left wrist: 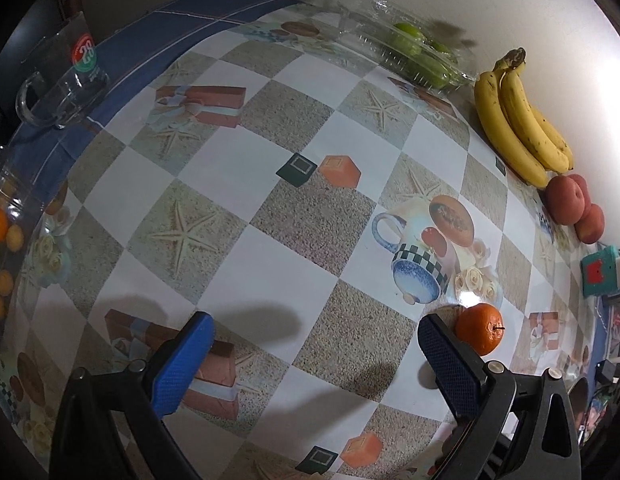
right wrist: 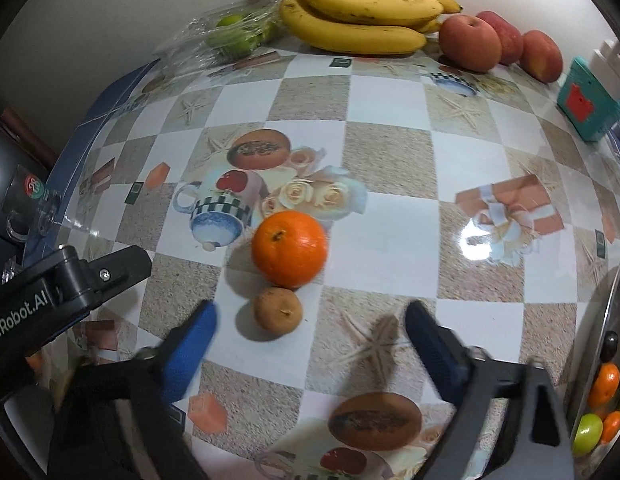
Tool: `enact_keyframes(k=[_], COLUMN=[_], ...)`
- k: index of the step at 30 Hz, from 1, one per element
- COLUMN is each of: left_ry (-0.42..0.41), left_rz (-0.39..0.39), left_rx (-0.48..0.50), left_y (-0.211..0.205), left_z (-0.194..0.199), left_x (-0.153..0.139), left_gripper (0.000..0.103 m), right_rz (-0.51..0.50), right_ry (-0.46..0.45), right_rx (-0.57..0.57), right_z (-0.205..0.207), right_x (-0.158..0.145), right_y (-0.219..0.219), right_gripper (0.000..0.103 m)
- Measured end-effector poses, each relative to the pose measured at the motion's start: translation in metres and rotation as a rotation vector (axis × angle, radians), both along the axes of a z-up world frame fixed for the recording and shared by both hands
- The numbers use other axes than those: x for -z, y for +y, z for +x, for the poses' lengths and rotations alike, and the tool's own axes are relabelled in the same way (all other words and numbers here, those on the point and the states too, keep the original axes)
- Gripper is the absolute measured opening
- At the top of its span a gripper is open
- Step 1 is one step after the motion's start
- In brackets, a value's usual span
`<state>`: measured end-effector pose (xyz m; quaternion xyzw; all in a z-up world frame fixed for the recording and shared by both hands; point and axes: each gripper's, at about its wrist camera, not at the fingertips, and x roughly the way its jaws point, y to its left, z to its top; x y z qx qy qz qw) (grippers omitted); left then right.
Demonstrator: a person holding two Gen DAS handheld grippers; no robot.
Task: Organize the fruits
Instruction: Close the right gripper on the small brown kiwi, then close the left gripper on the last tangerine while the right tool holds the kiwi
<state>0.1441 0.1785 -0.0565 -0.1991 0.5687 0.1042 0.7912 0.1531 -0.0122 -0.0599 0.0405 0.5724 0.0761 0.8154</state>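
The orange (right wrist: 289, 249) is seen on the patterned tablecloth (right wrist: 389, 216), with a small brown fruit (right wrist: 278, 309) touching it on the near side. Both lie just ahead of the right gripper (right wrist: 310, 320), whose jaws are held apart with nothing between them. The left gripper (left wrist: 315, 340) is also spread and empty, beside the orange. Well beyond the orange, along the wall, bananas (right wrist: 361, 12), peaches (right wrist: 469, 42) and a clear box of green fruit (right wrist: 230, 36) are lined up. Nothing blocks the orange.

Left gripper (left wrist: 313, 354) hovers wide open over the patterned tablecloth (left wrist: 238, 216).
An orange (left wrist: 479, 328) sits just beside its right finger; bananas (left wrist: 521, 120) lie by the wall.
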Motion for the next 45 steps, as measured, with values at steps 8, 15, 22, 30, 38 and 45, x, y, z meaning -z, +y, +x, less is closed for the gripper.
enact_keyframes(k=[8, 15, 22, 30, 38, 45], left_ry=[0.007, 0.014, 0.014, -0.025, -0.061, -0.106], left_rz=[-0.011, -0.022, -0.035, -0.06, -0.109, -0.073], left_rx=[0.015, 0.007, 0.017, 0.089, 0.185, 0.291], left_y=[-0.006, -0.006, -0.01, -0.033, -0.064, -0.095], left_z=[0.003, 0.003, 0.003, 0.011, 0.023, 0.033], left_x=[0.003, 0.004, 0.004, 0.001, 0.001, 0.002], left_gripper=[0.103, 0.103, 0.103, 0.103, 0.103, 0.098], right_rz=[-0.003, 0.006, 0.02, 0.014, 0.047, 0.085], right_ry=[0.001, 0.005, -0.005, -0.023, 0.001, 0.025], right_rx=[-0.019, -0.037, -0.037, 0.047, 0.213, 0.275], right_z=[0.003, 0.002, -0.002, -0.007, -0.012, -0.017], right_x=[0.001, 0.0, -0.006, -0.019, -0.02, -0.016], right_y=[0.008, 0.012, 0.01, -0.028, -0.092, -0.118], right_gripper=[0.048, 0.027, 0.027, 0.027, 0.026, 0.027])
